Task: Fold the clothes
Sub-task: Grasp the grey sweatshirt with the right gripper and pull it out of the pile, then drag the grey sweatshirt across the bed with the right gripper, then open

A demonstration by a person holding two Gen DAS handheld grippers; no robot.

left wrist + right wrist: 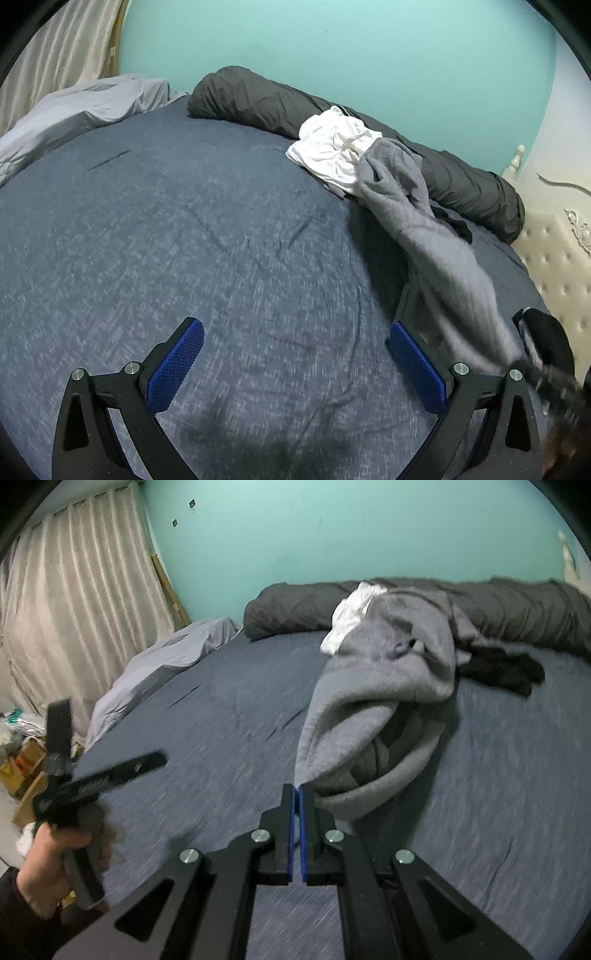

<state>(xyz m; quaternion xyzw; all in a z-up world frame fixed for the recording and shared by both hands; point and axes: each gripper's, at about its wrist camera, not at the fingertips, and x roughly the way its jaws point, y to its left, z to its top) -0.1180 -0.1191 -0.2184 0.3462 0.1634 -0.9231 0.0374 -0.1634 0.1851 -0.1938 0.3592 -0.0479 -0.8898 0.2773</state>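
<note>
A grey fleece garment (369, 686) lies bunched on the blue bed sheet (184, 720), and one corner of it is drawn toward the camera. My right gripper (298, 788) is shut on that corner. In the left wrist view the same grey garment (443, 266) stretches from the pile down to the lower right. A white garment (332, 147) lies under its far end and a black garment (506, 668) lies beside it. My left gripper (295, 325) hovers open over bare sheet with nothing between its blue pads (177, 365). In the right wrist view a hand (55, 845) holds the left gripper (110, 734).
A rolled dark grey duvet (258, 99) runs along the turquoise wall behind the clothes. A pale grey sheet (74, 110) is heaped at the bed's left corner by the curtain (74, 590). A cream tufted headboard (554, 258) stands on the right. Boxes and clutter (22, 760) lie on the floor at left.
</note>
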